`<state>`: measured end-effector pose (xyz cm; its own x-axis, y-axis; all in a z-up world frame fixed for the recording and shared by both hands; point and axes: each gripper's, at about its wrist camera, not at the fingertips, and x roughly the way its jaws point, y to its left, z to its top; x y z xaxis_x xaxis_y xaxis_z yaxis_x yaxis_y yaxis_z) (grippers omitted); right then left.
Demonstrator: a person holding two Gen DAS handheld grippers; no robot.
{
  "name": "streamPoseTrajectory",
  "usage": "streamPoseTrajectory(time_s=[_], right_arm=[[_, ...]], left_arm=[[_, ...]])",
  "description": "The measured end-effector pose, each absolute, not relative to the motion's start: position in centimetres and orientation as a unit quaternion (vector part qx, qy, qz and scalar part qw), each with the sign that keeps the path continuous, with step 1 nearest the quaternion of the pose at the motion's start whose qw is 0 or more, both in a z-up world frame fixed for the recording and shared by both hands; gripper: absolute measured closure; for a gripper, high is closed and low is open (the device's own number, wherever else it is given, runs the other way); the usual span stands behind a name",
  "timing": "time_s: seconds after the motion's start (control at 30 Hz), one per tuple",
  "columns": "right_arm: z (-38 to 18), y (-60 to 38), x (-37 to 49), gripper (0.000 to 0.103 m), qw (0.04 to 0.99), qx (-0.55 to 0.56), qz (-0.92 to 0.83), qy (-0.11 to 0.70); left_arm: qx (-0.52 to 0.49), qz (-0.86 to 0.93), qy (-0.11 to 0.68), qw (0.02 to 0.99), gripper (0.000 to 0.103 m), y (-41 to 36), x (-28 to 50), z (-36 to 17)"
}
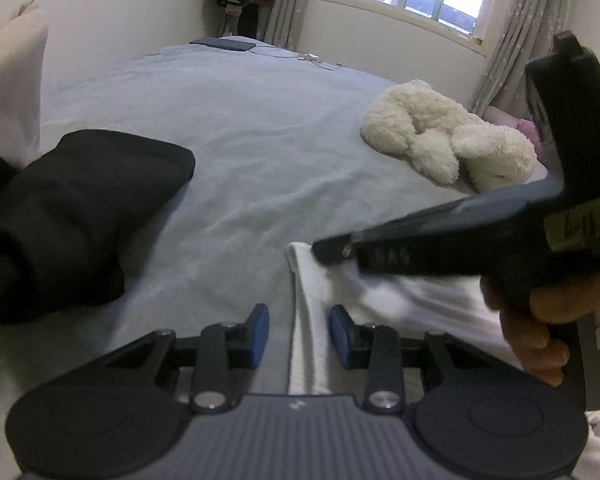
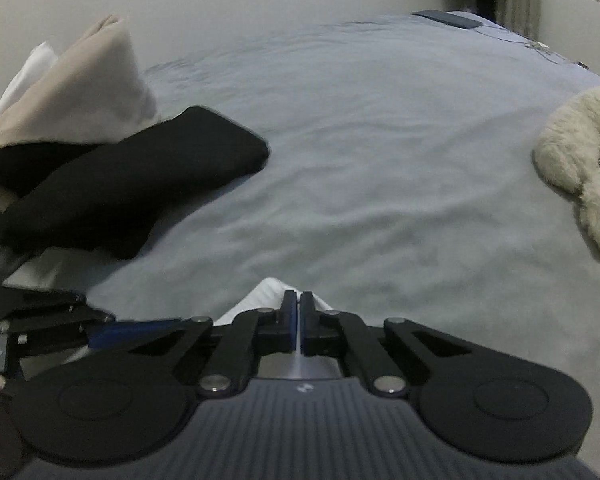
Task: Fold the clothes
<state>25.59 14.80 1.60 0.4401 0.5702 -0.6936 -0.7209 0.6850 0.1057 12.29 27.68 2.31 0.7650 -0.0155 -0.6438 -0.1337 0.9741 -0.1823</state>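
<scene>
Right wrist view: right gripper pinched on white garment corner dead ahead; left gripper spread, straddling garment edge running lengthwise forward, nearer hem; folded black garment off left on bed.

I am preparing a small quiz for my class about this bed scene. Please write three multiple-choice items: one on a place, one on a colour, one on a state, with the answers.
1. Where does the plush toy lie?
A. on the bed's right side
B. on the black pile
C. on the floor

2. Which colour is the folded garment at the left?
A. red
B. black
C. green

3. How is the right gripper?
A. wide open
B. shut on the white cloth
C. out of view

Answers: 1 A, it rests on the grey sheet; 2 B, plainly black; 3 B, its fingers pinch the cloth.
</scene>
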Motion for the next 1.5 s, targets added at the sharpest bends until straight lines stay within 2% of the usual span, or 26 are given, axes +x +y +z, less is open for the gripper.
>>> streamPoseTrajectory(time_s=[0.03,0.07,0.17,0.33,0.5,0.53,0.6,0.7,0.8,0.83,0.87,0.93,0.97,1.03,1.23,1.37,1.5], right_arm=[[2.0,14.3,25.7,0.091,0.856,-0.088,0.366,0.355],[2.4,13.2,25.6,0.090,0.862,-0.060,0.361,0.351],[3.3,9.8,24.5,0.090,0.869,-0.013,0.352,0.347],[3.3,2.2,19.1,0.090,0.876,-0.026,0.331,0.350],[1.0,-5.8,15.4,0.090,0.893,-0.059,0.263,0.361],[0.5,-8.1,15.3,0.096,0.897,-0.050,0.248,0.362],[0.2,-13.0,15.2,0.098,0.905,-0.020,0.216,0.366],[0.0,-19.5,15.4,0.098,0.929,-0.049,0.077,0.358],[0.7,-23.9,15.6,0.097,0.929,-0.010,-0.051,0.367],[1.4,-24.1,14.9,0.085,0.930,-0.012,-0.073,0.361],[2.1,-23.8,14.0,0.081,0.931,-0.019,-0.091,0.353],[3.9,-22.8,10.6,0.081,0.944,0.004,-0.049,0.326],[4.2,-21.6,8.9,0.078,0.946,0.005,-0.026,0.322],[4.7,-18.6,5.3,0.075,0.948,-0.004,0.016,0.317],[5.0,-11.5,-3.4,0.073,0.942,-0.014,0.111,0.315],[3.6,-6.7,-6.1,0.073,0.926,-0.094,0.166,0.324],[2.0,-5.5,-6.9,0.071,0.913,-0.113,0.175,0.350]], left_arm=[[-0.108,0.031,0.341,0.933,0.067,27.6,12.3,2.3],[-0.106,0.031,0.341,0.934,0.067,27.6,12.3,2.3],[-0.112,0.029,0.343,0.932,0.067,27.9,12.3,2.2],[-0.115,0.027,0.345,0.931,0.067,28.1,12.4,2.3],[-0.110,0.030,0.347,0.931,0.067,27.8,12.5,2.3],[-0.109,0.030,0.347,0.931,0.067,27.8,12.5,2.3],[-0.107,0.029,0.346,0.932,0.067,27.8,12.4,2.3],[-0.104,0.030,0.347,0.932,0.067,27.8,12.4,2.4],[-0.100,0.030,0.348,0.932,0.067,27.8,12.3,2.6],[-0.099,0.030,0.349,0.931,0.066,27.7,12.3,2.6],[-0.098,0.030,0.349,0.931,0.066,27.7,12.3,2.7],[-0.096,0.030,0.350,0.931,0.062,27.7,12.3,2.8],[-0.095,0.030,0.350,0.931,0.056,27.7,12.3,2.8],[-0.094,0.034,0.349,0.932,0.050,27.6,11.9,3.2],[-0.082,0.046,0.320,0.943,0.050,27.7,8.6,5.5],[-0.065,0.049,0.305,0.949,0.050,25.9,5.8,6.9],[-0.039,0.022,0.321,0.946,0.050,22.2,4.2,6.4]])
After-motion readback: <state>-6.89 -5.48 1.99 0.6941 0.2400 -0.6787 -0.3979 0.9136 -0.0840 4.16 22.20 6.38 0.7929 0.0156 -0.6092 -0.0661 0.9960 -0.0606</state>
